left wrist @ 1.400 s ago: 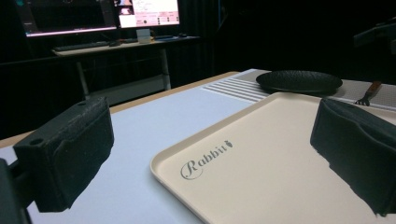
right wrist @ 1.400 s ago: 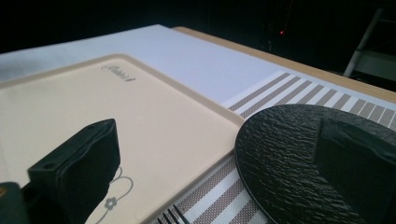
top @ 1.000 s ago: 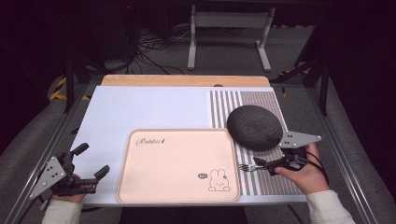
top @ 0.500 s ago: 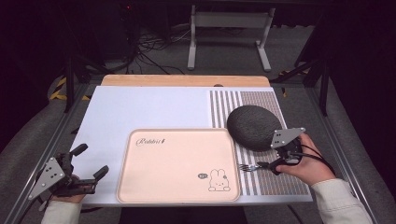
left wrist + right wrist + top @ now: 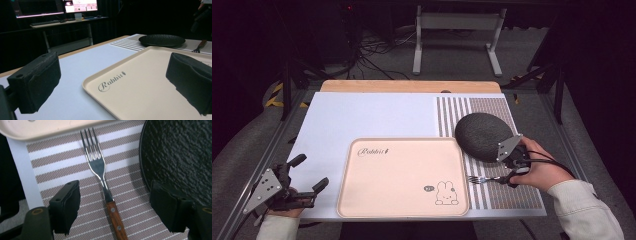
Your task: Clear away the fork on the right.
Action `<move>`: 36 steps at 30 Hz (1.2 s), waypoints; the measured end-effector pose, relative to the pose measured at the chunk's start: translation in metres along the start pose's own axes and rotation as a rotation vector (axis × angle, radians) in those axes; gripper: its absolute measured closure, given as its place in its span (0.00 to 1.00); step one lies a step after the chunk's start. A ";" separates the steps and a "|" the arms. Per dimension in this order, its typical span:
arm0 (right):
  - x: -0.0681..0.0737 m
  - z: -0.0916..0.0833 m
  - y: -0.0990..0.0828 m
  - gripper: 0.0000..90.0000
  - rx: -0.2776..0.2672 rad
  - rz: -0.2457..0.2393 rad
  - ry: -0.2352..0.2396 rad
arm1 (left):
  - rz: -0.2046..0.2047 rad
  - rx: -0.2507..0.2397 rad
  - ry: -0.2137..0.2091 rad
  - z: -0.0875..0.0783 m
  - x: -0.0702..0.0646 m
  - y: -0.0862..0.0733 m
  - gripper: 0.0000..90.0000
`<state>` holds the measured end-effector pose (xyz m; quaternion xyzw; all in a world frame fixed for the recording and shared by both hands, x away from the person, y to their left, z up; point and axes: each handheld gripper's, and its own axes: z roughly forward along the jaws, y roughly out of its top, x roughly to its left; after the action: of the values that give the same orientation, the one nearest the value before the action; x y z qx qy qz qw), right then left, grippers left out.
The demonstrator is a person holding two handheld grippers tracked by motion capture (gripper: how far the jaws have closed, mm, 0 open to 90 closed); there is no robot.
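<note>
Wood-handled fork [image 5: 106, 187] lies flat on the striped mat [image 5: 75, 167], its handle between the right gripper's [image 5: 115, 207] spread fingers [image 5: 66, 206], touching neither; those fingers have just been closing. Tines point toward the tray [image 5: 50, 127], just short of its edge. Beside the far finger sits the dark plate [image 5: 180, 152]. On the tabletop's [image 5: 362, 115] near left corner, the left gripper [image 5: 307, 175] rests with fingers [image 5: 37, 80] spread, empty.

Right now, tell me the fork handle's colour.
Reddish-brown wood with metal rivets, on the fork; clearest in the right gripper view.
</note>
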<state>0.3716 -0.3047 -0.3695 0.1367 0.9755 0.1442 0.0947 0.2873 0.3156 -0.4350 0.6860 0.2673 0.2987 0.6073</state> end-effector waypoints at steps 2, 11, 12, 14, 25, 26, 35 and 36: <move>0.001 0.000 0.001 0.28 0.031 0.004 0.019 | 0.001 -0.001 0.004 0.000 0.000 0.000 0.00; 0.000 0.008 0.004 0.30 0.158 -0.027 0.093 | 0.003 0.002 0.003 0.000 0.000 0.000 0.00; 0.000 0.009 0.003 0.31 0.160 -0.026 0.098 | 0.002 0.002 0.004 0.000 0.000 0.000 0.00; 0.000 0.010 0.002 0.31 0.163 -0.029 0.100 | 0.002 0.003 0.002 0.000 0.001 0.000 0.00; -0.008 0.026 -0.015 0.42 0.129 -0.007 0.110 | -0.005 0.007 -0.001 0.001 0.000 -0.001 0.00; -0.009 0.028 -0.017 0.46 0.138 -0.016 0.117 | -0.006 0.007 -0.002 0.001 0.001 -0.001 0.00; -0.011 0.033 -0.024 0.62 0.138 -0.078 0.111 | -0.002 0.009 -0.004 0.001 0.000 -0.001 0.00; -0.011 0.034 -0.024 0.64 0.135 -0.089 0.106 | -0.001 0.008 -0.004 0.001 0.000 -0.001 0.00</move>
<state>0.3841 -0.3219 -0.4070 0.0913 0.9917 0.0809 0.0399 0.2886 0.3149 -0.4358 0.6888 0.2676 0.2957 0.6054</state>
